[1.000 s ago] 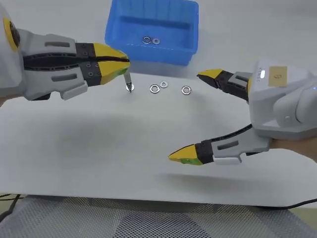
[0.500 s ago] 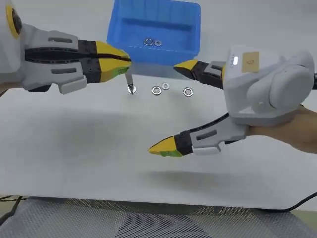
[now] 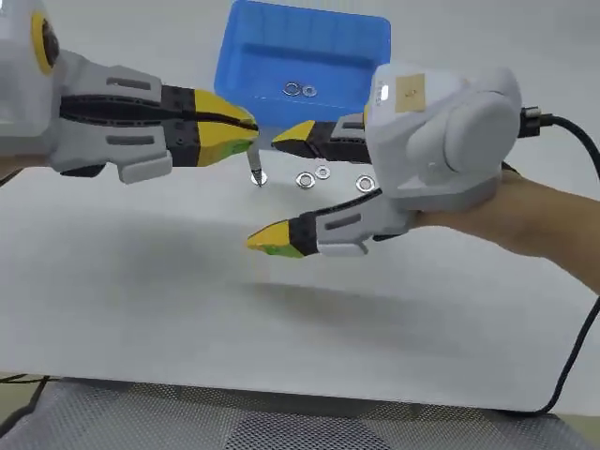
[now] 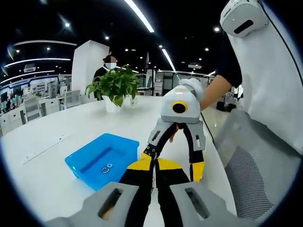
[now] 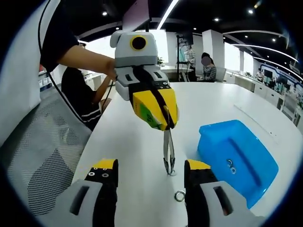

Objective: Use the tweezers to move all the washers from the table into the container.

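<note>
Of the small silver metal washers [image 3: 305, 180], 2 already lie in the blue plastic container [image 3: 370, 42]. Approx. 4 are left on the white table [image 3: 187, 300], in a row just in front of it. Your thin metal tweezers [image 3: 253, 165] have their tips down at the leftmost one, but I can't tell if it's pinched. Your left gripper [image 3: 246, 129] is clamped on the tweezers. Your right gripper [image 3: 264, 190] is spread wide w/ nothing in it. Approx. a third done.

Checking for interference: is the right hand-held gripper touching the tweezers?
Apart. The right gripper view shows the tweezers standing between the open jaws of the right hand-held gripper, bare table on both sides.
</note>
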A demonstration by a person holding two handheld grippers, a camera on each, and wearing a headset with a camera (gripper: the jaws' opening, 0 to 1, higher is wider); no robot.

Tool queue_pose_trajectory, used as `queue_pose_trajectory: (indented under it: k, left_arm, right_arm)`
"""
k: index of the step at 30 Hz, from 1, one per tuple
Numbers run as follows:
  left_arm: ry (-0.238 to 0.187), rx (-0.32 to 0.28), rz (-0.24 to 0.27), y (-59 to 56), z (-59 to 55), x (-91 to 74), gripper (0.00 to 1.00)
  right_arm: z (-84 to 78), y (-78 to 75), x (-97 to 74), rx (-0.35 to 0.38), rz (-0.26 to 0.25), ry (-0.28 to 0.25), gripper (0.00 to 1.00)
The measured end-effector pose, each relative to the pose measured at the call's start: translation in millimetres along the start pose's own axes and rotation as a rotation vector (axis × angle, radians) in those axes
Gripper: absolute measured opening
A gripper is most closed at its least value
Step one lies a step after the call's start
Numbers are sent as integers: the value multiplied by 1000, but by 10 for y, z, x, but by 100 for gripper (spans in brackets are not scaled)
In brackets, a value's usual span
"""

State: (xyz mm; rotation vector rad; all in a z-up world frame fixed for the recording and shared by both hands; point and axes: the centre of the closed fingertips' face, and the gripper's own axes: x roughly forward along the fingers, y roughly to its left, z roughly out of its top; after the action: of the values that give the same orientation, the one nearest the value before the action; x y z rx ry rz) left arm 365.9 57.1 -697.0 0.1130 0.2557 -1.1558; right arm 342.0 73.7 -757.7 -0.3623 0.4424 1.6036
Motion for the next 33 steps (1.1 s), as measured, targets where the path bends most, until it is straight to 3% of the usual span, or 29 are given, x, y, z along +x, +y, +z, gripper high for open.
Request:
queue_pose_trajectory:
  k: [8, 19, 27, 33]
  left_arm:
    - [7, -4, -14, -8, 2, 19, 5]
    - [11, -9, -24, -34, -9, 34, 5]
    - [12, -14, -16, -1, -21, 23, 5]
    - [15, -17, -21, -6, -34, 13, 5]
  right_arm:
    - [12, -116, 58, -45, 3, 24, 29]
    - [-1, -154, 130, -127, 55, 67, 18]
    - [-30, -199, 146, -202, 62, 98, 11]
    - [-54, -196, 158, -239, 77, 115, 11]
